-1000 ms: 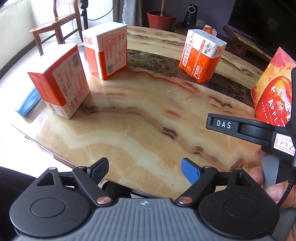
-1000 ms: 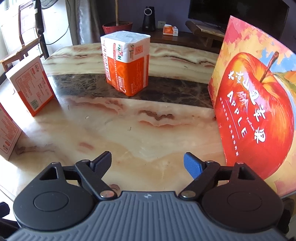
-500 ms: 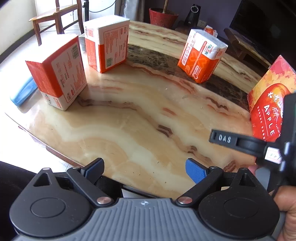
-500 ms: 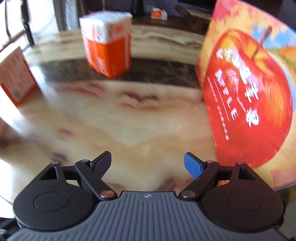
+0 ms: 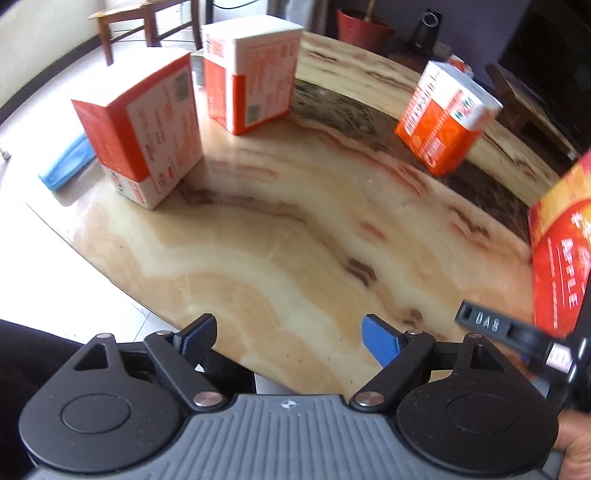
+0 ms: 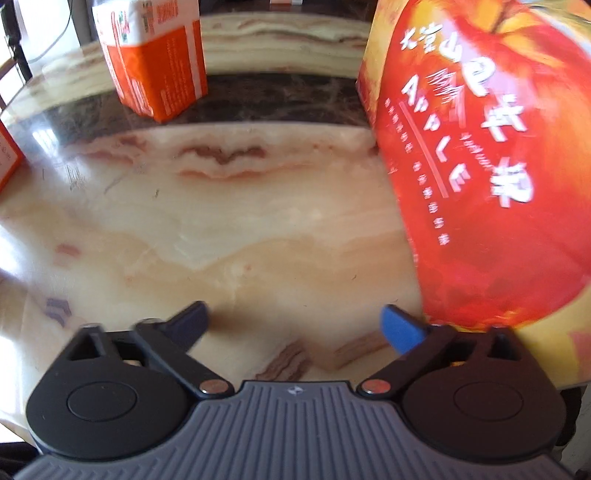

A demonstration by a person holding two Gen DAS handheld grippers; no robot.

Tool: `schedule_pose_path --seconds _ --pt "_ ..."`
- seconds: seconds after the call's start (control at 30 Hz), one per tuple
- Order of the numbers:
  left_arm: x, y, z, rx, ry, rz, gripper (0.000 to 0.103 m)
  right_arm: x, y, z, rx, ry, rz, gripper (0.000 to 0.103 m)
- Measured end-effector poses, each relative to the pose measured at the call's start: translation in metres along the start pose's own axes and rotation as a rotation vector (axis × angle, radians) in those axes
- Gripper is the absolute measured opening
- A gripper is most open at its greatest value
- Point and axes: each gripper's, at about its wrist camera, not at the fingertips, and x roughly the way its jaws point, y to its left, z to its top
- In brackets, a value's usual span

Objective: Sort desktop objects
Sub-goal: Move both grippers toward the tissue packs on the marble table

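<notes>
Two red-and-white boxes stand on the marble table [image 5: 280, 236]: the nearer box [image 5: 144, 125] at the left edge, the farther box [image 5: 251, 74] behind it. An orange tissue pack [image 5: 443, 118] [image 6: 155, 62] sits at the back right. A big apple-print box [image 6: 491, 155] [image 5: 557, 254] stands on the right. My left gripper [image 5: 291, 334] is open over the table's near edge, holding nothing. My right gripper [image 6: 295, 321] is open low over the marble, its right finger close beside the apple box. The right tool's arm [image 5: 517, 332] and a hand [image 5: 576, 446] show in the left wrist view.
A wooden chair [image 5: 144, 18], a red pot [image 5: 364, 27] and a dark speaker [image 5: 426, 24] stand beyond the table. A blue flat object [image 5: 66, 166] lies on the floor at left. A dark bench [image 5: 532, 96] runs behind the pack.
Both grippers have advanced over the table, still open. The right one has come much closer to the apple box, which now fills the right of its view.
</notes>
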Motion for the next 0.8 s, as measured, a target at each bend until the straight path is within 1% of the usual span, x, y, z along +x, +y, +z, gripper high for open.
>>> schedule_pose_path --seconds 0.07,0.1,0.2,0.23,0.27,0.33,0.43,0.5,0.6,0.7,0.77,0.8 --pt "0.002 -0.001 0.003 -0.004 0.002 0.004 0.087 0.001 -0.005 -0.001 0.030 0.011 0.023 0.103" --pt "0.003 -0.001 0.004 -0.008 0.016 -0.005 0.087 0.001 -0.006 -0.002 0.034 0.006 0.029 0.103" --pt "0.008 0.000 0.007 -0.022 0.064 -0.055 0.087 -0.001 -0.006 -0.006 0.023 -0.032 0.036 0.103" --pt "0.009 -0.001 0.008 -0.014 0.066 -0.058 0.086 -0.001 -0.006 -0.008 0.019 -0.045 0.038 0.103" --pt "0.010 -0.003 0.008 0.003 0.060 -0.048 0.085 -0.002 -0.006 -0.009 0.015 -0.058 0.040 0.103" --pt "0.011 -0.008 0.010 0.037 0.046 -0.029 0.077 -0.002 -0.006 -0.012 0.006 -0.079 0.046 0.103" --pt "0.013 -0.015 0.013 0.106 0.021 0.004 0.077 -0.002 -0.007 -0.014 -0.065 -0.124 0.077 0.103" --pt "0.013 -0.018 0.013 0.136 0.001 0.000 0.077 -0.001 -0.009 -0.016 -0.103 -0.149 0.095 0.103" --pt "0.014 -0.018 0.013 0.147 -0.016 -0.022 0.078 -0.001 -0.011 -0.013 -0.090 -0.136 0.090 0.103" --pt "0.018 -0.018 0.012 0.153 0.010 -0.016 0.078 -0.002 -0.005 -0.009 -0.106 -0.116 0.062 0.103" --pt "0.016 -0.018 0.014 0.171 0.018 -0.032 0.076 -0.002 -0.004 -0.009 -0.112 -0.110 0.054 0.103" --pt "0.012 -0.020 0.015 0.188 0.010 -0.041 0.075 -0.002 -0.004 -0.009 -0.114 -0.113 0.058 0.101"
